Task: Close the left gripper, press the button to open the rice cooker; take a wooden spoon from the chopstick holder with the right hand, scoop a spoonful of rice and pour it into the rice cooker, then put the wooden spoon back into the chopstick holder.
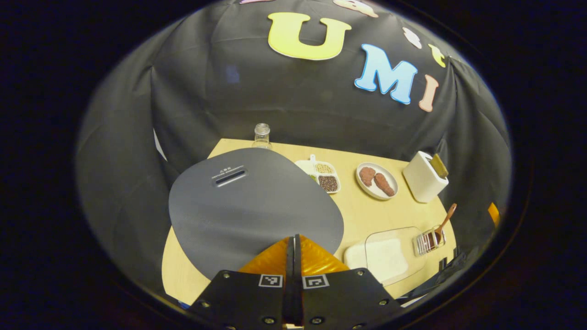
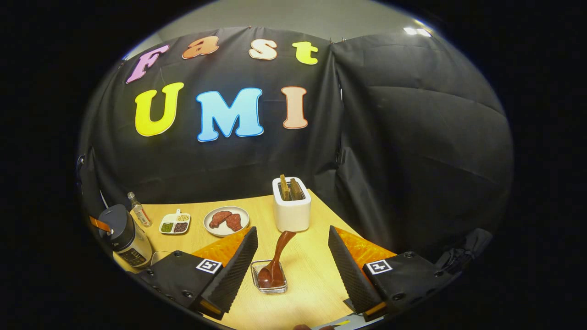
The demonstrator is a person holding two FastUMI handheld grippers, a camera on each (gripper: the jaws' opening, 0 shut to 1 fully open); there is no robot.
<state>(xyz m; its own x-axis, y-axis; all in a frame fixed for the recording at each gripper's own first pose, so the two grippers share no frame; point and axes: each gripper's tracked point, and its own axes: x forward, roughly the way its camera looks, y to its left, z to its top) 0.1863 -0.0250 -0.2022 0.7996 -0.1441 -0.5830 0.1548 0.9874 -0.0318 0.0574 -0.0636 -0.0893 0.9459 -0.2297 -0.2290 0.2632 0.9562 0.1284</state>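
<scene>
Now, with your left gripper fingers pressed together above the rice cooker, push its button squarely, right gripper fingers wide.

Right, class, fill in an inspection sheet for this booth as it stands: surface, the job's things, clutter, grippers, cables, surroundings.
Surface: light wooden table, level.
Job's things: rice cooker lid down; wooden spoon leaning in the chopstick holder; clear rice container beside the holder.
Clutter: toaster with bread, plate of meat, divided dish of grains, small bottle.
Grippers: left gripper has its fingers together over the cooker lid; right gripper has its fingers apart, either side of the spoon, not touching it.
Cables: nothing seen.
Surroundings: black cloth wall.
</scene>
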